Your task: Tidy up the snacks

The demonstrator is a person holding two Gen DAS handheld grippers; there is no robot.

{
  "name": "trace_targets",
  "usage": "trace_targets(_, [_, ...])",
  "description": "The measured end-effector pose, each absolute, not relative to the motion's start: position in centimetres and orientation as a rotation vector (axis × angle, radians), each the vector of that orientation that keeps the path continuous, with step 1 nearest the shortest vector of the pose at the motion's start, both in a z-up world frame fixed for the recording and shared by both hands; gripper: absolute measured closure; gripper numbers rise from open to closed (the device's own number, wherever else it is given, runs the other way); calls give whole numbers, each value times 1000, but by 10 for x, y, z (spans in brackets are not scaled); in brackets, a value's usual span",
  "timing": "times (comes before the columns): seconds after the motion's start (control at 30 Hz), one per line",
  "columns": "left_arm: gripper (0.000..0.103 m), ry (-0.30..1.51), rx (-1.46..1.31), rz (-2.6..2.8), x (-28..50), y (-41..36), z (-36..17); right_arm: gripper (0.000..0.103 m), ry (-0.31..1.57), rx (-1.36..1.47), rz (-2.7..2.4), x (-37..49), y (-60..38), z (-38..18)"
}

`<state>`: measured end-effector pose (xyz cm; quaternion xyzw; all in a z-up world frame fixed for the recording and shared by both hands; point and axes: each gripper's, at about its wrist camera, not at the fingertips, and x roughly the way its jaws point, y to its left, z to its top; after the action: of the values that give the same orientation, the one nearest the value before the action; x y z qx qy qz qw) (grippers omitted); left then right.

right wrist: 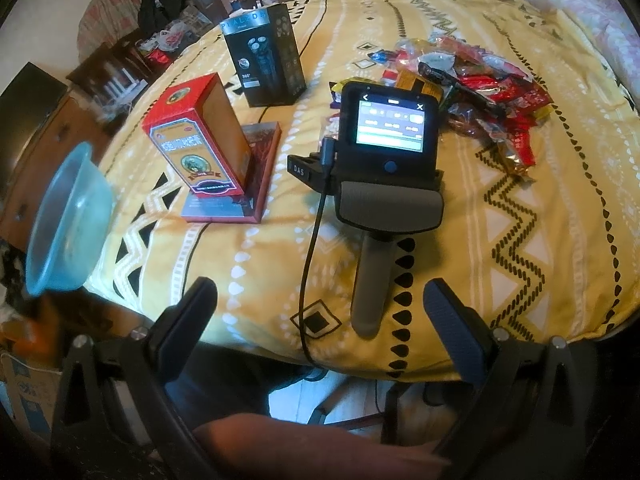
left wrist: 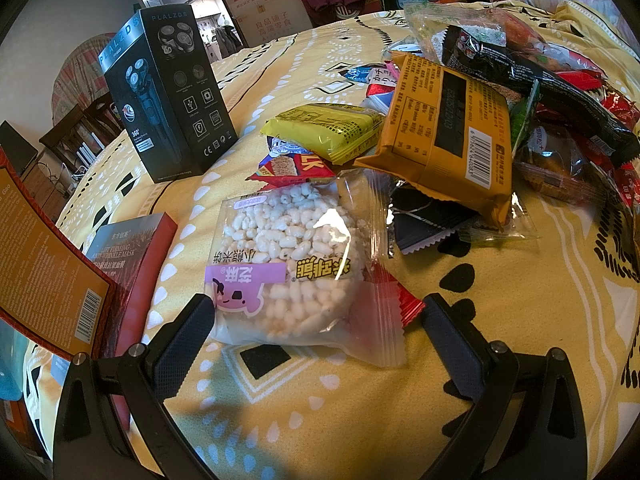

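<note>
The left claw is spread wide, its ribbed dark pads flanking a round puffed-rice cake sealed in a clear crinkly wrapper with a pink label. The left pad touches the wrapper's edge; the right pad stands apart from it. The cake lies flat on a soft yellow patterned cloth covering the bench. Just behind it sits a heap of snacks: a glossy yellow packet, a mustard foil packet with a barcode, a long black wrapper and several red ones, overlapping loosely. A tall black cardboard box stands upright to the left, and a flat red box lies near the claw with a taller red carton standing on it.

The right claw is also open and empty, held near the bench edge. Ahead of it is the left gripper's grey handle and lit screen. A translucent blue plastic bowl is at the left, tilted.
</note>
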<state>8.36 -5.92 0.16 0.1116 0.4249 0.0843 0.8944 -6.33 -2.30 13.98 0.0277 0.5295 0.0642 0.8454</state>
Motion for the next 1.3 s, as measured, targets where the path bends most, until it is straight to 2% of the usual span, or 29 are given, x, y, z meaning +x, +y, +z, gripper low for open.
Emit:
trace_targets(0.67, [0,881,231,175,84,-59,1,0,1182,-14,83,-88,-11,115])
trace_targets(1.3, [0,881,232,175,84,-59,1,0,1169,-25,67,-95,-9,114])
